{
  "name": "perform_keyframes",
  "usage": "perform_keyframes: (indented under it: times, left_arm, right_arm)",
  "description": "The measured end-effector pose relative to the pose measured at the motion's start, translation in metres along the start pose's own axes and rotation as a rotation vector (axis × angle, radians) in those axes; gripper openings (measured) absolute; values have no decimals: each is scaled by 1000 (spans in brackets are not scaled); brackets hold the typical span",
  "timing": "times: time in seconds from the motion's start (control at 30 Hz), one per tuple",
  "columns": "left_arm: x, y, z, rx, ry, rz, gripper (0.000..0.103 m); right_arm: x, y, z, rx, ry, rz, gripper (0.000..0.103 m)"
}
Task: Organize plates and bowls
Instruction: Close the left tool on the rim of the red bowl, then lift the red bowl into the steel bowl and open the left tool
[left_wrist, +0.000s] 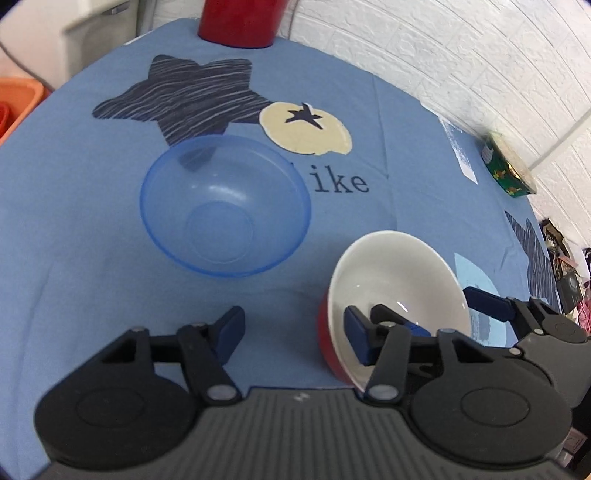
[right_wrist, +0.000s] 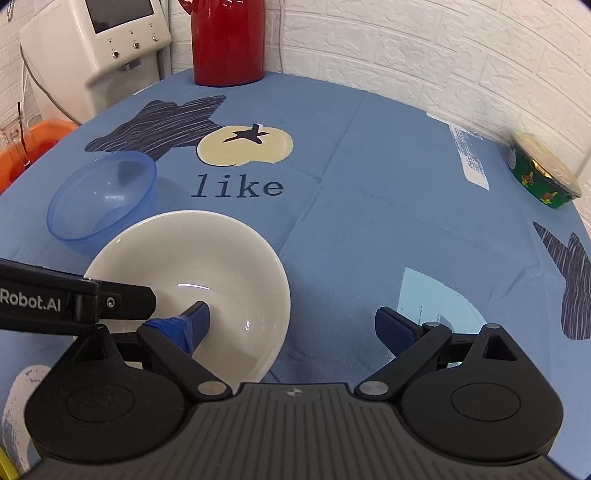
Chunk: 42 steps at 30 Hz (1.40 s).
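Note:
A bowl, white inside and red outside (left_wrist: 399, 273), sits on the blue tablecloth (left_wrist: 406, 147). My left gripper (left_wrist: 293, 336) is open, with its right finger inside the bowl and the bowl's red left wall between the fingers. My right gripper (right_wrist: 295, 326) is open too. Its left finger is down in the white bowl (right_wrist: 192, 251) and its right finger is outside, so it straddles the near right rim. The right gripper (left_wrist: 448, 314) also shows in the left wrist view. A clear blue bowl (left_wrist: 225, 206) (right_wrist: 103, 199) stands empty just beyond, to the left.
A red jug (right_wrist: 227, 40) stands at the table's far edge, by a white appliance (right_wrist: 99, 40). A green tin (right_wrist: 543, 173) sits at the far right near the brick wall. An orange bin (right_wrist: 37, 144) is off the left edge.

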<state>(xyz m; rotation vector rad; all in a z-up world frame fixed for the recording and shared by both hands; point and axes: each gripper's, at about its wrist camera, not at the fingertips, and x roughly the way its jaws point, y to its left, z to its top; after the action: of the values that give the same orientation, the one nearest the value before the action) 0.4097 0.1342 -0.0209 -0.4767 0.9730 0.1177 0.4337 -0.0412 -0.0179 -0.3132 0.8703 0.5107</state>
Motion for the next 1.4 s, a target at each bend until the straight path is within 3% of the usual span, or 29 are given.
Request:
perform_keyframes:
  times: [0.1, 0.17, 0.27, 0.37, 0.67, 0.83, 1.0, 1.07, 1.13, 1.4]
  left_arm:
    - [0, -2, 0, 5, 9, 7, 53]
    - [0, -2, 1, 5, 19, 9, 53]
    - [1, -5, 1, 15, 24, 22, 53]
    - [2, -9, -1, 22, 34, -1, 56]
    - [3, -13, -1, 14, 34, 4, 55]
    - [3, -15, -2, 17, 31, 23, 30]
    - [7, -17, 0, 23, 44, 3, 7]
    - [7, -18, 0, 31, 47, -10, 5]
    - [7, -20, -1, 46, 41, -15, 3]
    - [-3, -22, -10, 62, 88, -52, 0]
  right_arm:
    - [0, -6, -6, 44, -18, 24, 85]
    - [-1, -5, -3, 60, 19, 24, 85]
    - [-3, 5, 0, 23, 30, -3, 85]
    - [-5, 10, -2, -2, 34, 35, 85]
    - [0, 0, -1, 77, 78, 75, 86]
    - [-12, 16, -7, -19, -12, 43, 81]
    - [-7, 9, -6, -8, 1, 146, 73]
    - [-8, 10, -9, -1, -7, 167, 64]
    - [-12, 11, -10, 7, -11, 205, 44]
    - [-29, 17, -16, 19, 2, 174, 45]
